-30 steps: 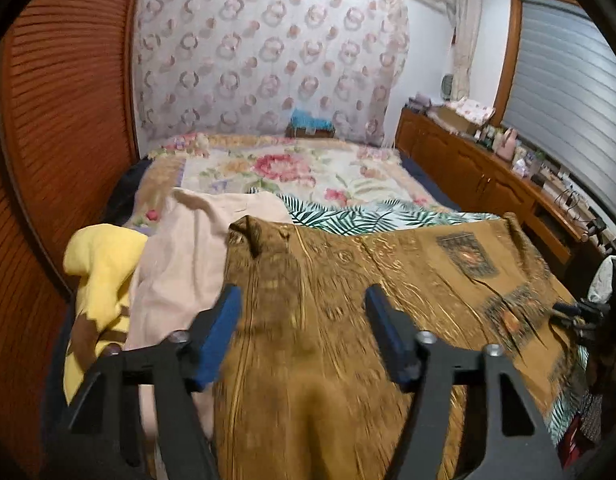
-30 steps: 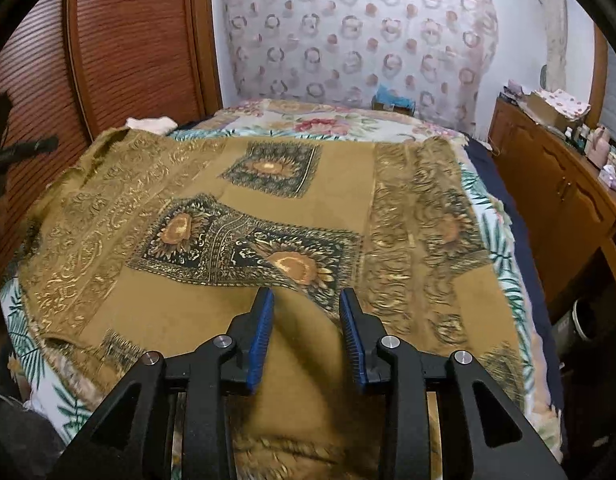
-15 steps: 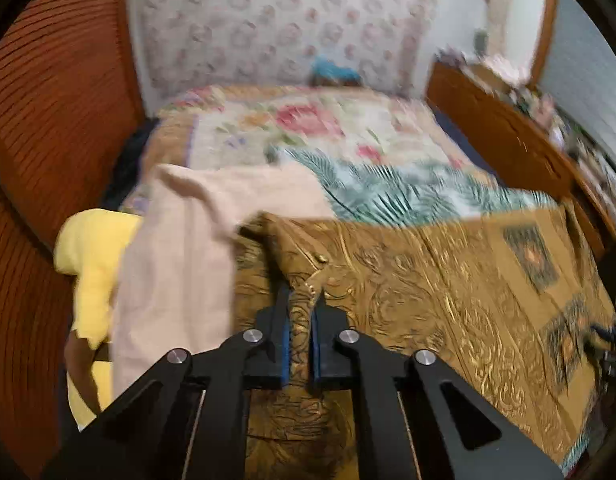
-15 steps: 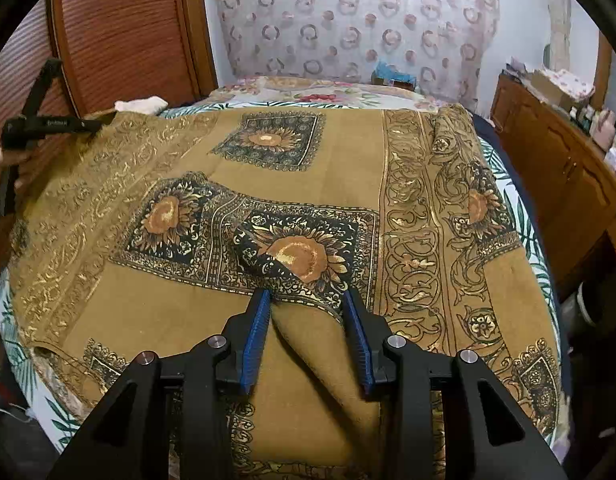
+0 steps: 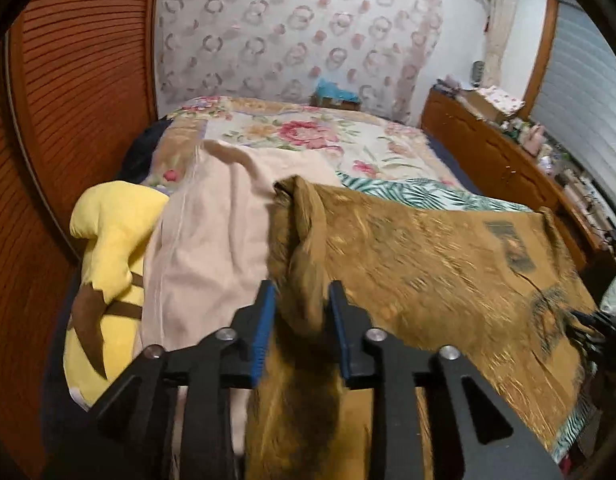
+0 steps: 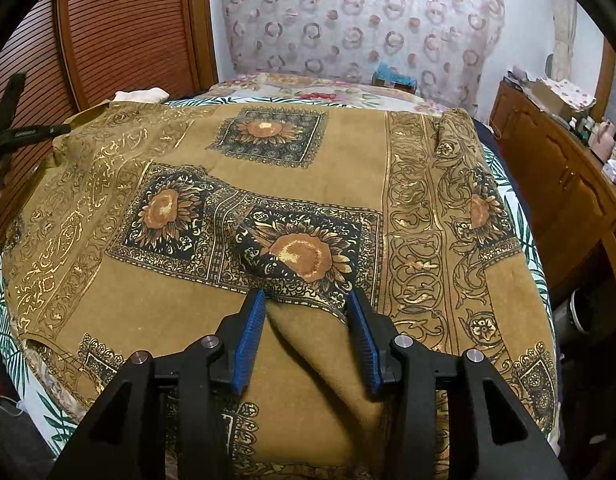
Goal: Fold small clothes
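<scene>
- The left gripper point(image 5: 302, 300) had its blue-padded fingers point(image 5: 264, 320) partly apart, the jaws having just been opening after a tight pinch; a raised ridge of the brown patterned cloth point(image 5: 427, 256) stood between them, its fold brushing the inner faces, though whether the pads pressed it could not be told.
- The right gripper point(image 6: 306, 312) was likewise partly open — its fingers point(image 6: 250, 332) straddled a bunched fold of the same cloth point(image 6: 308, 160), a sunflower panel puckered just ahead of the tips; the fabric lay against both pads without looking squeezed.
- The cloth itself was spread wide across the bed point(image 5: 308, 136), covering most of the near half, one edge lifted at the left gripper's side and blurred.
- Just beside that lifted corner lay a pale pink garment point(image 5: 212, 236), and past it a yellow plush toy point(image 5: 108, 240) against the slatted wooden door point(image 5: 80, 80).
- In the right wrist view — at the far left edge — the other gripper's black frame showed at the cloth's corner.
</scene>
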The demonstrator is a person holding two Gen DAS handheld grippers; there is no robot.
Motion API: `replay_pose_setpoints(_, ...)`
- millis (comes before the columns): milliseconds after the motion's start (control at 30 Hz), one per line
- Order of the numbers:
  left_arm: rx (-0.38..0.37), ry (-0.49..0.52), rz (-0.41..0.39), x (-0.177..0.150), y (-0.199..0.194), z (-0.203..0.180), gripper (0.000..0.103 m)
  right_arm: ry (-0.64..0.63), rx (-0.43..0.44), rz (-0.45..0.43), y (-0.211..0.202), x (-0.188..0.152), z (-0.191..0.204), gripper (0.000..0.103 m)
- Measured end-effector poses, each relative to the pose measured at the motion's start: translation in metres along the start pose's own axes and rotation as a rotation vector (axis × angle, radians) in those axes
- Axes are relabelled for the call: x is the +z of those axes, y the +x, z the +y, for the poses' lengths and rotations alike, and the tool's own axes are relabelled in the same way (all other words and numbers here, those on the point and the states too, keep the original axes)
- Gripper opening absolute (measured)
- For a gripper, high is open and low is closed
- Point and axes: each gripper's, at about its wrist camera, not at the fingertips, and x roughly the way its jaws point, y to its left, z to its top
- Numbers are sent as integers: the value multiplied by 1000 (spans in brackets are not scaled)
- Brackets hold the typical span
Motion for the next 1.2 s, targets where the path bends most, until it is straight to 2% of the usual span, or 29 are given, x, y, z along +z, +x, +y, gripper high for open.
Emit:
replay_pose_setpoints(33,-1,-3,1,-5,-4,-1,47,-1,-1,0,0,0,0,45)
replay_pose_setpoints(133,-25,-13,-17,-23,-22,-1,47,-1,0,0,0,0,0,45)
replay_pose_setpoints(267,-14,-39,-13,-48,-35,3,47,-3,-1,1,0,0,0,45)
replay_pose_setpoints(400,-11,-81,19,-72,-40,13,47,-4,-1,1,0,0,1,46)
replay_pose_setpoints(500,-36,-117,46,-91,-40,17,47,-4,0,1,-1,0,0,46)
replay_pose_setpoints(633,-61,-140,64,-100,-37,18,47,-5,-1,1,0,0,1,46)
replay_pose_setpoints(833,-47,-162,48,-97,-34,12,47,-7,0,1,-2,0,0,46)
replay_pose_setpoints(933,-85,-149,53,-97,-32,6,47,-7,0,1,-2,0,0,46)
replay_pose_setpoints(1000,-110,-137,52,-98,-31,1,43,-7,0,1,-2,0,1,46)
replay_pose_setpoints(1033,-112,-131,54,-98,-31,-1,32,-7,0,1,-2,0,0,46)
replay_pose_setpoints(1067,-116,-128,59,-98,-30,-2,17,-7,0,1,-2,0,0,46)
replay_pose_setpoints(1100,-131,-126,64,-98,-29,-3,9,-7,0,1,-2,0,1,46)
replay_pose_setpoints(1200,-154,-108,37,-96,-39,-11,5,-8,2,1,-2,0,0,46)
